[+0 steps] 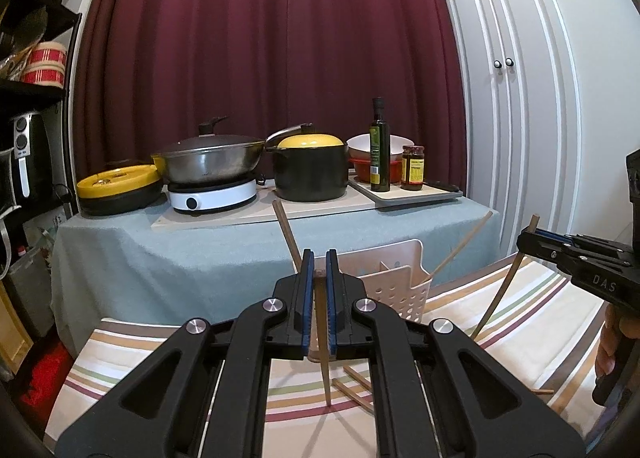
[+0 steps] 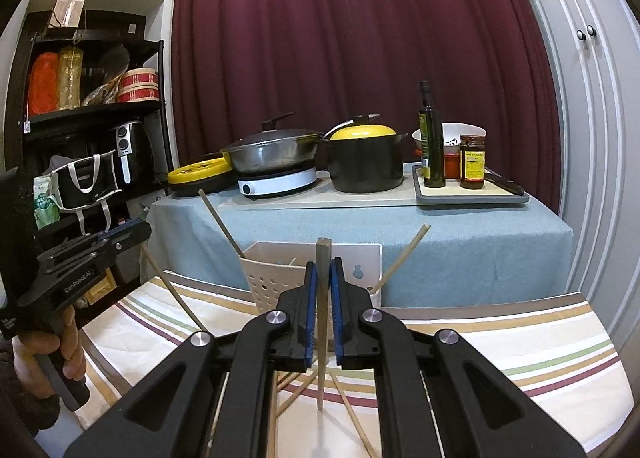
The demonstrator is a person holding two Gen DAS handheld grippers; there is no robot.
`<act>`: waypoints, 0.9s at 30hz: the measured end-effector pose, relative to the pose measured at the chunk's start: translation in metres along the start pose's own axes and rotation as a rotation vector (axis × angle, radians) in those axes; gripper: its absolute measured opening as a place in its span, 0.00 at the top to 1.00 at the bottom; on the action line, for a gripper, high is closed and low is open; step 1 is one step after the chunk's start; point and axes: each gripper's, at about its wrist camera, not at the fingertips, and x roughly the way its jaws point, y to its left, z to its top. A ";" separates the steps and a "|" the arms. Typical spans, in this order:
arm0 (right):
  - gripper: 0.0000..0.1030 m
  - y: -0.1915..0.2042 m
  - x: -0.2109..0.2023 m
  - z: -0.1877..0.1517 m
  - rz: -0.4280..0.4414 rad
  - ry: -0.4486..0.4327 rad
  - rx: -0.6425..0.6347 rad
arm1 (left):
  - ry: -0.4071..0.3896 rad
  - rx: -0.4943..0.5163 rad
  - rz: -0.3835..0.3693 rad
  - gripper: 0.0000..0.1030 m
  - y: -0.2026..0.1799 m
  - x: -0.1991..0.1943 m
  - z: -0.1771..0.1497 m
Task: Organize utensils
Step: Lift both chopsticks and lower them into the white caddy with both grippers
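Note:
My left gripper (image 1: 319,254) is shut on a light wooden chopstick (image 1: 323,346) that hangs nearly upright, tip down over the striped cloth (image 1: 500,310). My right gripper (image 2: 323,264) is shut on a darker chopstick (image 2: 321,358), also upright. Each gripper shows in the other's view: the right gripper (image 1: 526,238) at the right edge, the left gripper (image 2: 142,228) at the left edge. Just behind both stands a white perforated basket (image 1: 400,290) (image 2: 272,274) with two chopsticks leaning out of it (image 1: 286,232) (image 1: 460,248). Several loose chopsticks (image 2: 352,414) lie on the cloth below.
Beyond the basket is a table under a blue cloth (image 1: 180,254) with a wok on an induction cooker (image 1: 212,194), a black pot with a yellow lid (image 1: 310,174), an oil bottle (image 1: 380,146) and a jar (image 1: 413,168) on a tray. Black shelves (image 2: 92,118) stand left, white cupboard doors (image 1: 520,98) right.

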 end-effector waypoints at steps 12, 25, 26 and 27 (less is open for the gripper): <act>0.93 0.002 -0.016 0.044 -0.015 -0.077 -0.055 | -0.086 0.019 -0.018 0.94 0.002 -0.027 0.058; 0.93 0.002 -0.006 0.101 -0.034 -0.209 -0.125 | -0.283 0.055 -0.025 0.94 -0.011 -0.014 0.142; 0.93 0.001 -0.001 0.103 -0.035 -0.210 -0.128 | -0.292 0.057 -0.020 0.94 -0.012 -0.010 0.145; 0.93 0.002 0.002 0.104 -0.035 -0.210 -0.129 | -0.302 0.060 -0.014 0.94 -0.014 -0.004 0.149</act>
